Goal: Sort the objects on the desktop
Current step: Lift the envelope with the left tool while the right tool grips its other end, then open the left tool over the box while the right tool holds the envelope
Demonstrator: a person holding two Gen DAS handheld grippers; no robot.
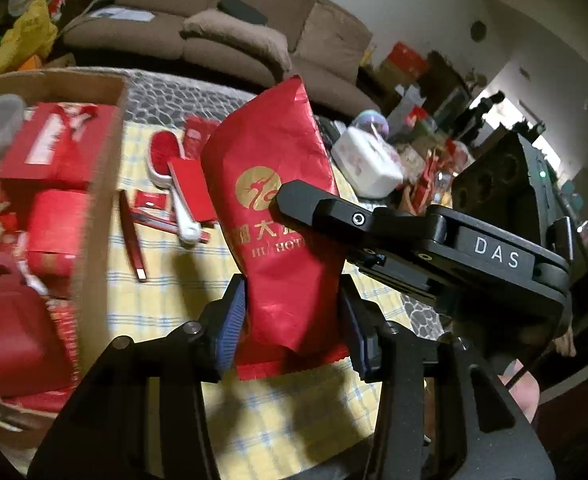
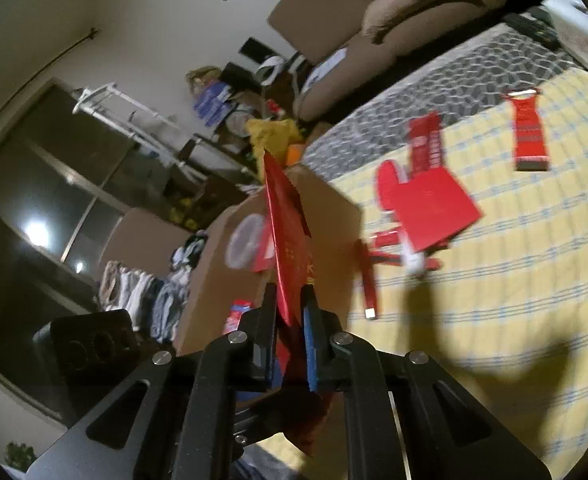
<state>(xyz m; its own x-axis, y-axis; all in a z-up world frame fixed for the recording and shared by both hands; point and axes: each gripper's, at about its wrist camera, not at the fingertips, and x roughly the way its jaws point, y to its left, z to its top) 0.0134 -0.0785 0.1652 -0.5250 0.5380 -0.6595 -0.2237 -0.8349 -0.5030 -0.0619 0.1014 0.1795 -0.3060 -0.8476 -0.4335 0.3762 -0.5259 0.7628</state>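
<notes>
A red paper bag (image 1: 277,216) with a gold dragon logo is held upright above the yellow checked cloth (image 1: 165,296). My left gripper (image 1: 291,320) is shut on its lower end. My right gripper (image 2: 289,320) is shut on the same red bag (image 2: 289,240), seen edge-on, and its finger (image 1: 322,208) crosses the bag's right side in the left wrist view. A cardboard box (image 1: 101,184) with several red items stands at the left; it also shows in the right wrist view (image 2: 326,216), behind the bag.
Loose red things lie on the cloth: a red-and-white brush (image 1: 173,184), a red stick (image 1: 133,240), a red card (image 2: 434,208), a red packet (image 2: 528,136). A white pouch (image 1: 368,164) and clutter sit at the right. A brown sofa (image 1: 229,36) stands behind the table.
</notes>
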